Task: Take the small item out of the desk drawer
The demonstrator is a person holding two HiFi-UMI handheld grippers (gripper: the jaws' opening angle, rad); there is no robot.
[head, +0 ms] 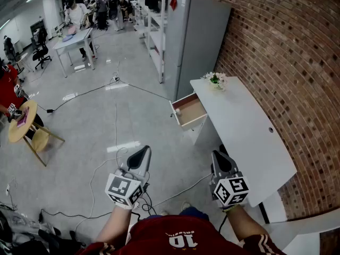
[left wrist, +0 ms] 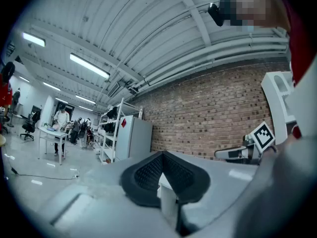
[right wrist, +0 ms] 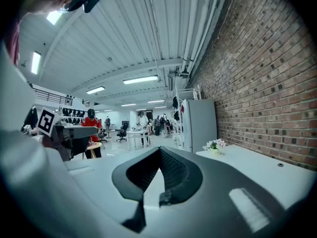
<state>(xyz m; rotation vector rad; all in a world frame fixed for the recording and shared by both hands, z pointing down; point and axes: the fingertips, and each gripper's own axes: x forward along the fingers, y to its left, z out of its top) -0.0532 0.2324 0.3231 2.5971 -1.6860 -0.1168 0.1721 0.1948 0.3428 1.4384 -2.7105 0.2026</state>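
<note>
Both tongs are clenched and empty: the left gripper [head: 142,154] and the right gripper [head: 220,157] each show their pads meeting at the tip with nothing between them. Both are held low in front of the person, well apart from the drawer [head: 194,110], which stands pulled out from the far end of the desk [head: 249,126]. A small pale item [head: 178,111] appears to lie inside the drawer near its front panel; it is too small to identify. The step in hand is judged to be the approach, with no opening of the drawer needed. Move closer until the drawer interior is plainly in the head view. Use the gripper on the side nearer the open drawer. Release its jaws before entering the drawer, not inside it, to avoid knocking the walls. Descend from above, pads either side of the item, clear of the front panel. Close gently until the item is held, then lift straight up past the rim. Keep clear of the flowers [head: 216,79] on the desk top, and mind the cables [head: 95,195] on the floor when stepping forward.
</note>
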